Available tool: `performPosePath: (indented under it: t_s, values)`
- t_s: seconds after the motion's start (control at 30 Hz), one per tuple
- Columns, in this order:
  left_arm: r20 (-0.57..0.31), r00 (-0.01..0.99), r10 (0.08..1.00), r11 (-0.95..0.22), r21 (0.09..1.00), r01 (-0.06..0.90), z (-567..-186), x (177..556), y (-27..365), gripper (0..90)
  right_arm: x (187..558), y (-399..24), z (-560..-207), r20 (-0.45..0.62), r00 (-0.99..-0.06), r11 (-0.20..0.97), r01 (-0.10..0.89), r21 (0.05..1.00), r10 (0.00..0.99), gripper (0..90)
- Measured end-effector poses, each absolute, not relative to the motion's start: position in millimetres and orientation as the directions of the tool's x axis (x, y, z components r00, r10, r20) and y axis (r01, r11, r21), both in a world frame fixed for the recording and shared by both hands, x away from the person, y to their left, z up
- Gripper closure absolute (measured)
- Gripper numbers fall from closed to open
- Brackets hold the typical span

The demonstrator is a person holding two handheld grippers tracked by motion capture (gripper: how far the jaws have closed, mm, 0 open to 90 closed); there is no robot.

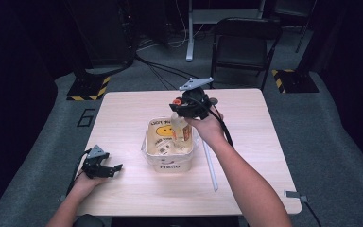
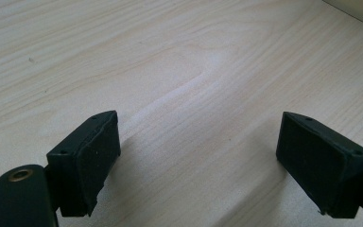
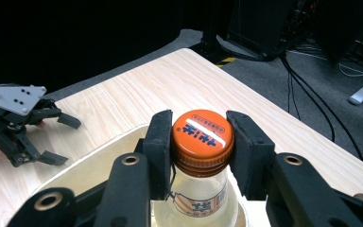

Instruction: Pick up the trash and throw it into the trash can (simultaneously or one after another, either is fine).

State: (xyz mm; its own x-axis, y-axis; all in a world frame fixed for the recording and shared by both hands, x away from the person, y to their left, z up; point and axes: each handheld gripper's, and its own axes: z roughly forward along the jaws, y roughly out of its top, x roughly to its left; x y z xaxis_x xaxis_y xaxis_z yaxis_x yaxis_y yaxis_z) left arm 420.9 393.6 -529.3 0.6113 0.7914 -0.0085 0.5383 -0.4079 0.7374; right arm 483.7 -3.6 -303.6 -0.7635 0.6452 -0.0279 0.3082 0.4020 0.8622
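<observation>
A clear bottle with an orange cap hangs upright over a white tub that carries a yellow smiley and the word "Hello". My right gripper is shut on the bottle's neck and cap, one pad on each side. In the high view the right gripper stands above the tub's far right corner, and the bottle's lower part is inside the rim. Several small packets lie in the tub. My left gripper rests open near the table's front left, with only bare wood between its pads.
A thin white rod lies on the wooden table just right of the tub. A black folding chair and floor cables sit beyond the far edge. The left gripper shows far off in the right gripper view.
</observation>
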Motion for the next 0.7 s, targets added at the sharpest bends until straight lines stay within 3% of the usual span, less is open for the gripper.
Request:
performPosePath:
  t_s: [0.7]
  values:
    - [-0.009,0.613,0.790,-0.408,0.737,0.538,-529,421,394,14.1,484,0,-336,-0.025,-0.750,0.414,0.336,0.846,0.660,62.3]
